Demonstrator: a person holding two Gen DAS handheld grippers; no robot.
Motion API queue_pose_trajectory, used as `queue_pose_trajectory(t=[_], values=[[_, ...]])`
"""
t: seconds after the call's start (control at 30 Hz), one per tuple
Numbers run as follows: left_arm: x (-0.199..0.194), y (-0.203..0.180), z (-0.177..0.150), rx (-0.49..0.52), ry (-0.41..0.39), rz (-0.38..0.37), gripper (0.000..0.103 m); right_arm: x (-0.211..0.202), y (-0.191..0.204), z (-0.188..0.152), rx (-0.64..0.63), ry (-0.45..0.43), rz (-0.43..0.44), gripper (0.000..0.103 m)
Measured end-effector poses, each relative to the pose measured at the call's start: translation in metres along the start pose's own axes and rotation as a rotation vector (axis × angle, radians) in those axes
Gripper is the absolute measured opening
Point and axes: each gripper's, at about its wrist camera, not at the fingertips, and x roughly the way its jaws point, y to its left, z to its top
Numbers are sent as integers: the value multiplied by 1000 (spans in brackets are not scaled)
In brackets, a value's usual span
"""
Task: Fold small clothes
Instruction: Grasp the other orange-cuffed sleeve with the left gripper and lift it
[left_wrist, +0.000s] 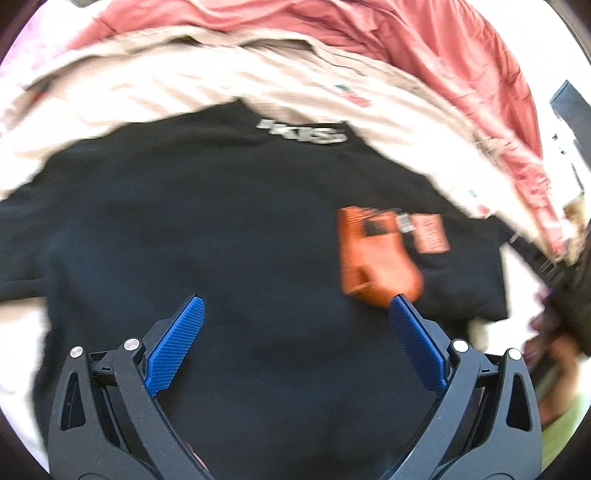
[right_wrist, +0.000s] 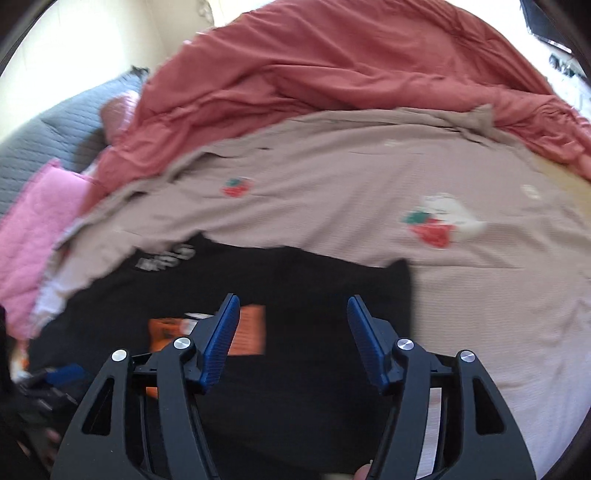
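Note:
A small black garment (left_wrist: 207, 229) with a grey printed word near its far edge and orange patches (left_wrist: 376, 254) lies spread flat on a beige sheet. It also shows in the right wrist view (right_wrist: 314, 302). My left gripper (left_wrist: 297, 304) is open and empty, hovering over the garment's near part. My right gripper (right_wrist: 293, 306) is open and empty over the garment's right half, with the orange patch (right_wrist: 251, 328) behind its left finger. Both views are blurred by motion.
A beige sheet with strawberry prints (right_wrist: 406, 184) covers the bed under the garment. A crumpled red blanket (right_wrist: 332, 62) lies behind it. A pink cloth (right_wrist: 40, 221) and a grey quilted cushion (right_wrist: 48, 136) sit at the left. The other gripper shows at the right edge (left_wrist: 554, 280).

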Motion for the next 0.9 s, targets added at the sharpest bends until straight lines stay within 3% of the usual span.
queue_pose_trajectory(t=[0.03,0.1,0.17,0.27,0.33,0.37,0.4,0.53,0.63,0.77,0.9], values=[[8,-9,6,-9,17,-40,94,2,-5,-2,6,5,-8,59],[22,-21,10,-17,51,-52,91,5,-18,-3,40,12,-6,59],[41,-31,14,-49,119,-97,71,5,-29,-5,64,14,-13,60],[59,-39,17,-114,149,-141,66,6,-32,-4,80,11,3,60],[62,-44,19,-118,134,-127,46,7,-32,-3,89,10,13,61],[63,-45,21,-126,123,-137,15,7,-32,-3,89,9,16,61],[64,-45,24,-140,117,-158,7,6,-32,-2,90,5,16,61],[51,-56,38,-104,64,-197,6,2,-36,1,105,-10,20,61],[21,-54,58,-68,-41,-218,6,-4,-37,3,109,-29,27,61],[-25,-28,78,-52,-193,-160,6,-6,-32,6,95,-40,36,61],[-50,13,78,-75,-253,-74,6,-1,-19,4,60,-23,56,61]])
